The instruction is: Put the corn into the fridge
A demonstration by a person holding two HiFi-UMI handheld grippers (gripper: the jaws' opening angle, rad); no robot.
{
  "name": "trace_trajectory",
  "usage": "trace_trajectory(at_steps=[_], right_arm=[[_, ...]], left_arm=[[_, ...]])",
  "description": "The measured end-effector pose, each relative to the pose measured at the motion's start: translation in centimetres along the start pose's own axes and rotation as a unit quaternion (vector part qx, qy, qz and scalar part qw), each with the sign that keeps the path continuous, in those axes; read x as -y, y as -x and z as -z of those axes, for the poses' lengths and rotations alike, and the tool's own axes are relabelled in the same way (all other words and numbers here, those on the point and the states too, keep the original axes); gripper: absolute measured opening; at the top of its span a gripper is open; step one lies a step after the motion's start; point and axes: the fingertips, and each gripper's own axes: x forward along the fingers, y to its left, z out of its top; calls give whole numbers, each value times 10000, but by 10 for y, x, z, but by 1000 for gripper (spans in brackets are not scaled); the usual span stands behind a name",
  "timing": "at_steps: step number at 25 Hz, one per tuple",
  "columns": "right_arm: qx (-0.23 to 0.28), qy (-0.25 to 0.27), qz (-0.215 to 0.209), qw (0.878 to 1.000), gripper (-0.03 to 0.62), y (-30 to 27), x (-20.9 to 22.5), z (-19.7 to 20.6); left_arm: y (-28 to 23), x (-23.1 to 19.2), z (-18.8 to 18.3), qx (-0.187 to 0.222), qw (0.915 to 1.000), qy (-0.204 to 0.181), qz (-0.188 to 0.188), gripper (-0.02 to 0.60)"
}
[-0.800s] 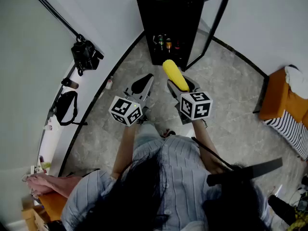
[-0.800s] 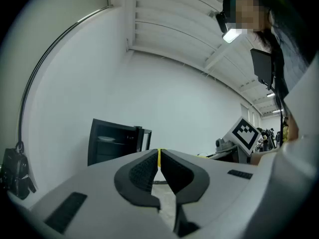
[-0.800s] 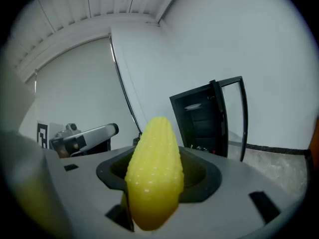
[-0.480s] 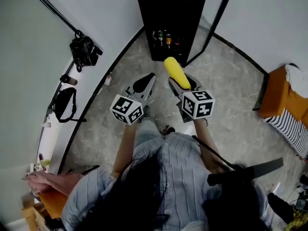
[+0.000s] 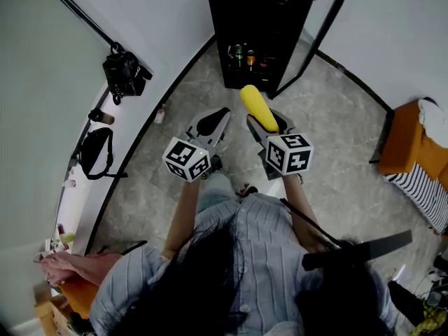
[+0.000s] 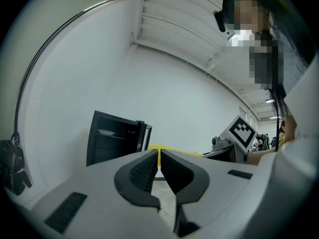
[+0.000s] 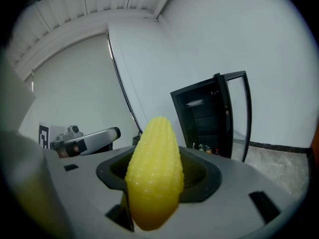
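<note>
You are in the carrying step: the corn [image 7: 154,168] is clamped in your right tongs [image 5: 267,122], its pointed end sticking out past the tips toward the fridge [image 5: 255,19], and it is not yet inside. Your left tongs [image 6: 159,156] are closed together with nothing between them, held level just left of the right pair. The fridge stands at the far side against the wall, its door [image 5: 320,37] swung open to the right, so the opening faces you. Small bottles [image 5: 247,53] occupy the lowest shelf; the shelves above them look dark and I cannot tell what they hold. My judgement is that the next move calls for carrying the corn forward and lowering it into the opening, choosing a shelf with free space, keeping clear of the door edge and the bottles, and only then releasing. No tabletop is involved; you stand on a grey stone-patterned floor [image 5: 336,152]. Two black bags [image 5: 124,77] hang on the left wall, and an orange seat [image 5: 407,145] stands at the far right.
</note>
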Motion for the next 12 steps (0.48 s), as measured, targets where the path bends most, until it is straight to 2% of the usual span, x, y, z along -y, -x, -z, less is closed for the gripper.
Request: trace_trajectory(at_steps=[12], right_arm=[[-39, -239, 309, 9992, 245, -75, -10, -18]], left_arm=[[-7, -81, -11, -199, 9989, 140, 413, 9]])
